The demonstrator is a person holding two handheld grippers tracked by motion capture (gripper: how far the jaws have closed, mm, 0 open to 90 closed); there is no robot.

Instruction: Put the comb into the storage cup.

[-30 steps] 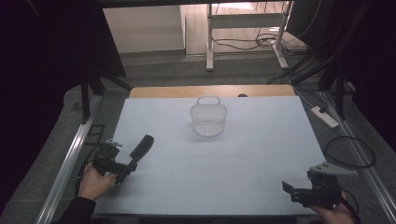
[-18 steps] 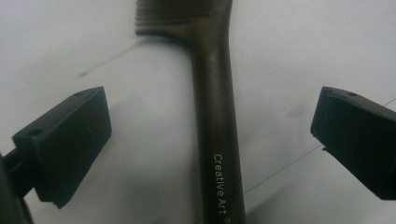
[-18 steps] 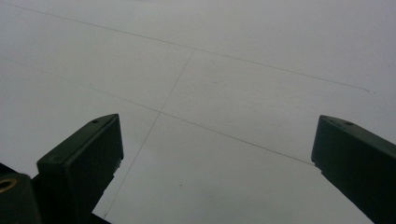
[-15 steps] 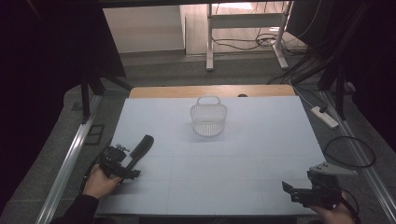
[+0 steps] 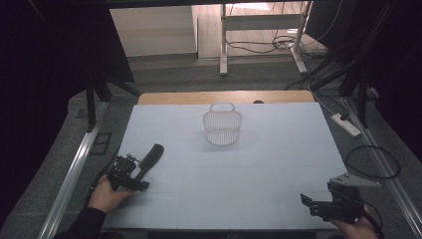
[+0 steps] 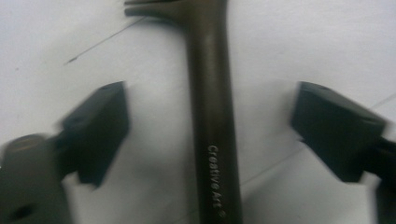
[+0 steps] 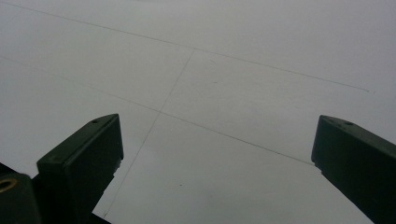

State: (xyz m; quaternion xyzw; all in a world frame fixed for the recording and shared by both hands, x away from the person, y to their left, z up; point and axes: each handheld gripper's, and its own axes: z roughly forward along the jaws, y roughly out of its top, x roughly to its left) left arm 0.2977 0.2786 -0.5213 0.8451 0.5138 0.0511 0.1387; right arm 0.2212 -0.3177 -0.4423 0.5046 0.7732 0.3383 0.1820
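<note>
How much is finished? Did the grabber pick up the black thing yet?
Not yet. The left gripper is set around the black tool's handle, and its jaws have just been closing, but gaps remain on both sides, so nothing is gripped. The tool lies flat on the table. The basket looks empty. The right gripper waits open.

The high view looks forward and down over the whole surface (image 5: 259, 164) from afar. Both gripper views sit close above that same surface, looking along their tongs.
</note>
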